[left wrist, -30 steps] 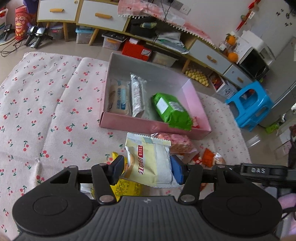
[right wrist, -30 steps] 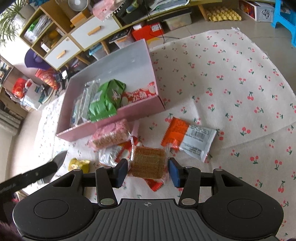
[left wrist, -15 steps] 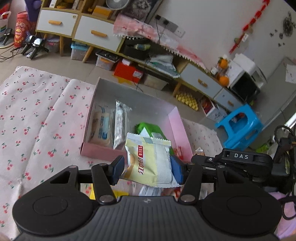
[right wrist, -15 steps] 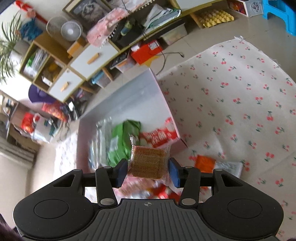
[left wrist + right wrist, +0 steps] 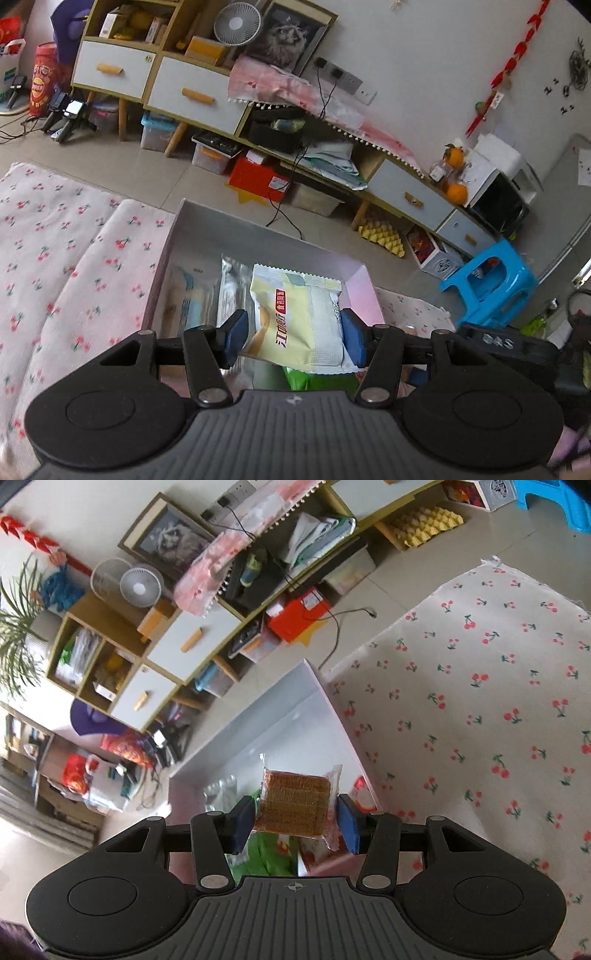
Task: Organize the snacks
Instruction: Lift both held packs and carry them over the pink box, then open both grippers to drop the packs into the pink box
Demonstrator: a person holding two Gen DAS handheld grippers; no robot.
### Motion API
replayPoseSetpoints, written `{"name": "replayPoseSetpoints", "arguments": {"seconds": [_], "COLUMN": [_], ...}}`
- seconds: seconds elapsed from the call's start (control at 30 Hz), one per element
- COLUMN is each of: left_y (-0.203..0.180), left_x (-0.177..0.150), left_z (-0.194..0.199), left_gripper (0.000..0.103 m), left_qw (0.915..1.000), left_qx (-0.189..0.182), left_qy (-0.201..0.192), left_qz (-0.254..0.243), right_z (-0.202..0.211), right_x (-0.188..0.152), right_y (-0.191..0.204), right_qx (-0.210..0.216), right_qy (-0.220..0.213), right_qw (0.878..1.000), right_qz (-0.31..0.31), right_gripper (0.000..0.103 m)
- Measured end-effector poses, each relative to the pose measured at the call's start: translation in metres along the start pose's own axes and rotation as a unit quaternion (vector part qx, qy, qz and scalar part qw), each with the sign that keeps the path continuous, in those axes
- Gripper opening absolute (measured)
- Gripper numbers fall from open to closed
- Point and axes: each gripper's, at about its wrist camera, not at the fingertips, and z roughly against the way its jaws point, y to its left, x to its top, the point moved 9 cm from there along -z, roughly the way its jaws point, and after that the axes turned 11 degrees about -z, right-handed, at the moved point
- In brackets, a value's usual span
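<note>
My left gripper (image 5: 293,341) is shut on a pale yellow and white snack packet (image 5: 295,319) and holds it above the pink box (image 5: 360,284). In the box lie a pale blue packet (image 5: 184,295), a clear packet (image 5: 231,291) and a green packet (image 5: 306,380). My right gripper (image 5: 295,825) is shut on a clear-wrapped brown wafer packet (image 5: 295,805) above the same box (image 5: 332,716), over a green packet (image 5: 266,856) and a red-and-white packet (image 5: 360,797). The right gripper's body (image 5: 506,345) shows at the right in the left wrist view.
The box sits on a cherry-print cloth (image 5: 55,266) (image 5: 480,701) on the floor. A long low cabinet (image 5: 192,92) with drawers runs behind it. A blue plastic stool (image 5: 487,288) stands at the right. Storage bins and a red box (image 5: 258,181) sit under the cabinet.
Both grippers have lifted with their packets from the loose snacks on the cloth and moved forward over the box. The loose snacks have dropped out of view.
</note>
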Motion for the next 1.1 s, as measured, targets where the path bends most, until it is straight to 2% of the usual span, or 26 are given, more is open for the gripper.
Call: {"name": "replayPoseSetpoints", "arguments": {"seconds": [0.27,0.7,0.8,1.1], "left_y": [0.004,0.001,0.002,0.003], "left_x": [0.011,0.011,0.01,0.006], "left_z": [-0.034,-0.058,-0.057,-0.043], "left_gripper": [0.051,0.052,0.064,0.069], "left_qw": [0.9992,0.9953,0.993,0.9931], "left_qx": [0.028,0.048,0.065,0.07], "left_qy": [0.013,0.031,0.037,0.046], "left_qz": [-0.025,-0.078,-0.091,-0.082], "right_z": [-0.006,-0.017,-0.014,-0.004], "right_x": [0.002,0.0,0.002,0.005], "right_y": [0.005,-0.004,-0.004,-0.006], "right_qx": [0.036,0.028,0.032,0.028], "right_qy": [0.005,0.009,0.01,0.004], "right_qw": [0.999,0.999,0.999,0.999], "right_qz": [-0.013,-0.024,-0.024,-0.015], "right_gripper": [0.048,0.052,0.065,0.066]}}
